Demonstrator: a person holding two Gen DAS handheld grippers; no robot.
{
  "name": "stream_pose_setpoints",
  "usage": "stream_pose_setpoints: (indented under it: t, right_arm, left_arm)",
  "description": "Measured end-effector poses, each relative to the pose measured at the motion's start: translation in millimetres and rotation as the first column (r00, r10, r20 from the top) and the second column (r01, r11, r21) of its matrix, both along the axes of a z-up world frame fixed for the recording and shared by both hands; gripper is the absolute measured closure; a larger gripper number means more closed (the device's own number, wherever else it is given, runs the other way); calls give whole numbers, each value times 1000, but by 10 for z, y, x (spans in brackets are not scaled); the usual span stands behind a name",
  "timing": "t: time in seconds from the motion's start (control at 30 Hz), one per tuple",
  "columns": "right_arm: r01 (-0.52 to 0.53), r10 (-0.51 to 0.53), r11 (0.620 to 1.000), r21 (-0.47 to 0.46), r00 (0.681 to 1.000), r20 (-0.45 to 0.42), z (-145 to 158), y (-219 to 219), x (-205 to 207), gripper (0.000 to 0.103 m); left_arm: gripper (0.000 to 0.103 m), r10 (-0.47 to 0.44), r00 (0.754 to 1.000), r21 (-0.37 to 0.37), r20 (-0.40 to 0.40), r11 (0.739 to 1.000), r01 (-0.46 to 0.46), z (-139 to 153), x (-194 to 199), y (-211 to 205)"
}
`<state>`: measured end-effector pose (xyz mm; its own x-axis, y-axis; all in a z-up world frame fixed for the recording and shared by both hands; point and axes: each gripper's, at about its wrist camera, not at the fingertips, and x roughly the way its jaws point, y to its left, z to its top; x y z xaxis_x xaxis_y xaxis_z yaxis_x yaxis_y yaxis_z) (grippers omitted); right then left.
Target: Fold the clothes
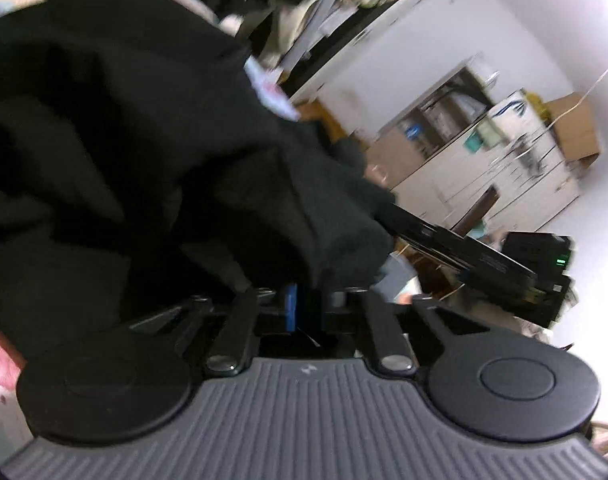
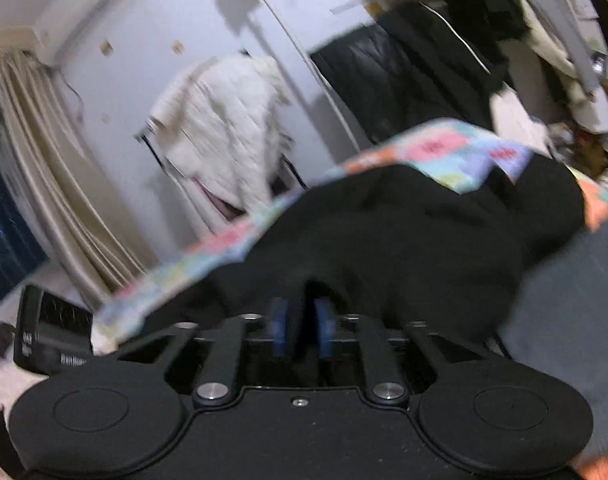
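A black garment (image 1: 144, 152) fills the left wrist view, bunched in thick folds over a patterned pastel bedsheet (image 1: 272, 92). My left gripper (image 1: 304, 300) is shut on a fold of it, the blue pads mostly buried in cloth. In the right wrist view the same black garment (image 2: 403, 232) rises in a hump in front of my right gripper (image 2: 302, 320), whose blue pads (image 2: 278, 326) are pinched together on its edge. The other gripper (image 1: 483, 256) shows at the right of the left wrist view, clamped on the same cloth. Both views are motion-blurred.
The colourful patchwork sheet (image 2: 443, 152) lies under the garment. A grey cloth (image 2: 563, 312) lies at the right. A white padded jacket (image 2: 224, 136) hangs on the wall, beside curtains (image 2: 52, 172). A black device (image 2: 52, 332) sits at left. Shelves and drawers (image 1: 483, 152) stand beyond.
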<state>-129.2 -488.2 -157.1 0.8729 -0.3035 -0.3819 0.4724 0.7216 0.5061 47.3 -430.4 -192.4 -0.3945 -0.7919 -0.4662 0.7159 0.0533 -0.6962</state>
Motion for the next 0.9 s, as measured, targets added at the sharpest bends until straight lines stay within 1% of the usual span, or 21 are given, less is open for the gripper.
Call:
stream_pose_setpoints:
  t: [0.03, 0.07, 0.1, 0.13, 0.2, 0.23, 0.3, 0.33, 0.4, 0.43, 0.5, 0.57, 0.63, 0.67, 0.7, 0.8, 0.83, 0.9]
  right_arm:
    - [22, -22, 1000, 10, 999, -24, -41, 31, -36, 43]
    - [45, -44, 999, 19, 998, -48, -82, 61, -72, 36]
    - [50, -48, 997, 50, 998, -42, -130, 79, -130, 36]
    - [54, -51, 995, 83, 998, -34, -179, 95, -189, 37]
    - [55, -53, 989, 134, 998, -23, -279, 141, -278, 36]
    - [45, -42, 989, 143, 999, -24, -306, 170, -311, 36]
    - [15, -11, 990, 142, 1000, -29, -330, 241, -324, 36]
    - [3, 1, 991, 136, 999, -32, -331, 284, -298, 36]
    - [-21, 26, 992, 124, 999, -39, -332, 370, -248, 35]
    - [-47, 54, 994, 96, 996, -70, -331, 425, -199, 33]
    - [-104, 108, 994, 40, 985, -136, -331, 538, -100, 22]
    - [-163, 157, 986, -13, 966, -205, -330, 651, -1, 21]
    - [-178, 157, 983, -51, 947, -282, -417, 695, 70, 21]
    - [-161, 123, 982, -94, 938, -324, -451, 731, 117, 21]
    - [-145, 85, 979, -140, 927, -365, -483, 769, 165, 21]
    - [-169, 66, 960, -221, 910, -409, -497, 854, 326, 19]
    - [-172, 70, 960, -221, 911, -406, -507, 843, 371, 19]
    - [-178, 79, 960, -219, 915, -396, -527, 817, 459, 19]
  left_arm:
    - [50, 11, 1000, 30, 6, 999, -12, -64, 0, -35]
    - [46, 26, 1000, 57, 0, 998, -26, -137, 13, -72]
    - [46, 38, 999, 82, -9, 996, -37, -208, 26, -104]
    - [46, 42, 998, 97, -36, 995, -38, -267, 43, -107]
    - [46, 49, 995, 108, -83, 993, -40, -312, 82, -105]
    - [48, 45, 995, 105, -92, 994, -35, -309, 90, -112]
    - [56, 19, 996, 88, -84, 996, -11, -266, 81, -141]
    - [57, -2, 997, 82, -78, 997, 9, -235, 60, -152]
    - [57, -17, 998, 100, -66, 995, 24, -204, 24, -192]
    - [57, -13, 998, 107, -64, 994, 20, -194, 20, -207]
    - [57, -12, 997, 107, -76, 994, 20, -202, 6, -247]
    - [57, -22, 996, 94, -91, 995, 31, -238, -9, -271]
    - [57, -24, 996, 92, -90, 995, 33, -290, -22, -356]
    - [57, -22, 996, 97, -83, 995, 30, -303, -36, -369]
    - [55, -13, 997, 105, -73, 994, 21, -319, -46, -386]
    - [54, 5, 998, 122, -59, 992, 3, -303, -63, -435]
    - [54, 5, 998, 121, -64, 993, 2, -313, -62, -440]
    - [57, 2, 997, 109, -71, 994, 6, -290, -56, -445]
